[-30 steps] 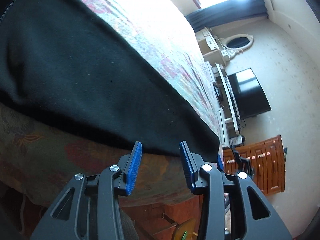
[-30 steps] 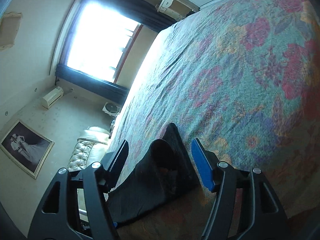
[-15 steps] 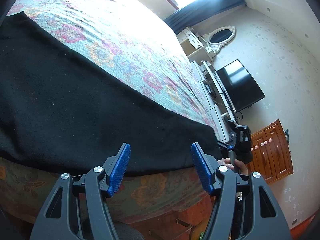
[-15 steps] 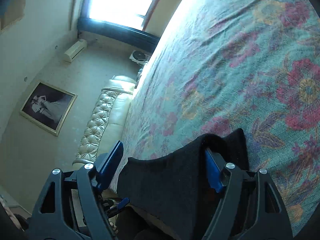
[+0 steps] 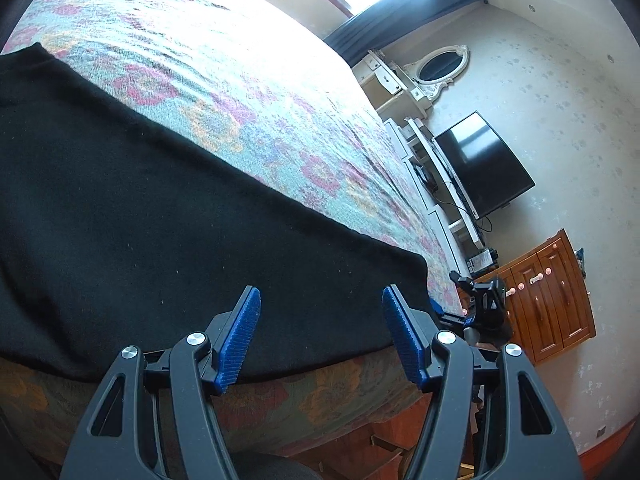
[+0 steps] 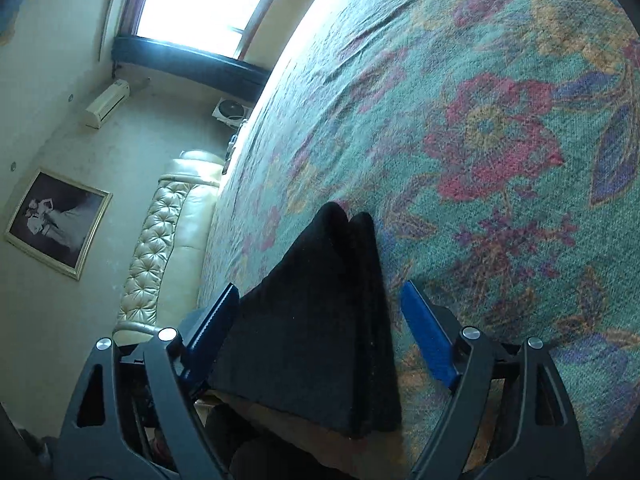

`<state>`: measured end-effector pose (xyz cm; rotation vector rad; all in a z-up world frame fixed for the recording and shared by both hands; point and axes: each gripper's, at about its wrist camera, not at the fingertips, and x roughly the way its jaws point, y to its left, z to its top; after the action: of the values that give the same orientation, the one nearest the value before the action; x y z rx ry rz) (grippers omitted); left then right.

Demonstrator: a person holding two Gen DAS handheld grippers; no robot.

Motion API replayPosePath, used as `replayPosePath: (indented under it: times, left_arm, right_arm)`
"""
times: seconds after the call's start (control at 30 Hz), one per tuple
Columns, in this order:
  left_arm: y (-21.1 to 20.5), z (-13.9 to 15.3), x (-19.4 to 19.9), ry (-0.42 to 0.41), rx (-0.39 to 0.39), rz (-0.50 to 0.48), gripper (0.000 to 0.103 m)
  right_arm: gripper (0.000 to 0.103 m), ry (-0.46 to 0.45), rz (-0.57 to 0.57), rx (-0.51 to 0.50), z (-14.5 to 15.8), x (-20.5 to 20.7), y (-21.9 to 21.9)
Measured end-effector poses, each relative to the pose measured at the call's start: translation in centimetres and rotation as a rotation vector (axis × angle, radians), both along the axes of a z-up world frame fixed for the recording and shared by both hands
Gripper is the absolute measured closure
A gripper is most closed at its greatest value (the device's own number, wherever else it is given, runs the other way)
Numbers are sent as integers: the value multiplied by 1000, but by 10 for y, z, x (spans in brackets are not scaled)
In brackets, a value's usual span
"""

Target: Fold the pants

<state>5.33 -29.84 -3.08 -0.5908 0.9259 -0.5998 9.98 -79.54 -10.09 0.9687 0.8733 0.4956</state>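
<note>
The black pants (image 5: 160, 220) lie flat in a long folded strip along the near edge of the bed. My left gripper (image 5: 320, 332) is open and empty, its blue pads over the pants' near edge. In the right wrist view the end of the pants (image 6: 320, 312) shows as stacked layers. My right gripper (image 6: 320, 328) is open, its jaws straddling that end with a gap on both sides. The right gripper also shows in the left wrist view (image 5: 480, 308), just past the pants' far corner.
The bed has a floral cover (image 5: 240, 92) (image 6: 500, 120) stretching away beyond the pants. A TV (image 5: 484, 164), white dresser with mirror (image 5: 436, 68) and wooden cabinet (image 5: 552, 296) stand along one wall. A tufted headboard (image 6: 168, 248) and a window (image 6: 208, 4) lie beyond the bed.
My left gripper opened wider and tilted up over the pants. My right gripper opened wider and shifted, so the pants' end now sits between its jaws without touching the right pad.
</note>
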Motion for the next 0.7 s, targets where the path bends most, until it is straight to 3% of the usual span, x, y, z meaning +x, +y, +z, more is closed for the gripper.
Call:
replayPosePath:
  times: [0.03, 0.07, 0.23, 0.33, 0.43, 0.53, 0.57, 0.6, 0.67, 0.7]
  left_arm:
    - [2, 1, 6, -2, -9, -26, 19]
    - [8, 1, 10, 3, -12, -46, 17]
    - [53, -12, 34, 158, 88, 10, 16]
    - [101, -19, 43, 245, 59, 124, 16]
    - [154, -18, 45, 271, 40, 216, 16]
    - [206, -8, 44, 230, 109, 259, 16]
    - [222, -4, 43, 209, 141, 266, 16]
    - [239, -1, 41, 188, 185, 276, 16]
    - [272, 2, 38, 170, 275, 282, 16]
    - [288, 3, 37, 172, 308, 281, 16]
  right_arm:
    - [18, -2, 32, 1, 0, 0, 3]
    - [15, -2, 53, -11, 1, 1, 7]
    - [9, 18, 58, -12, 3, 28, 17]
    - [8, 47, 132, -106, 9, 45, 39]
    - [7, 87, 207, -162, 13, 49, 58]
    - [12, 119, 235, -203, 17, 46, 72]
    - [26, 142, 227, -257, 17, 44, 75]
    - [52, 175, 198, -296, 16, 41, 75]
    - [83, 220, 134, -286, 11, 33, 65]
    - [85, 216, 117, -286, 13, 30, 65]
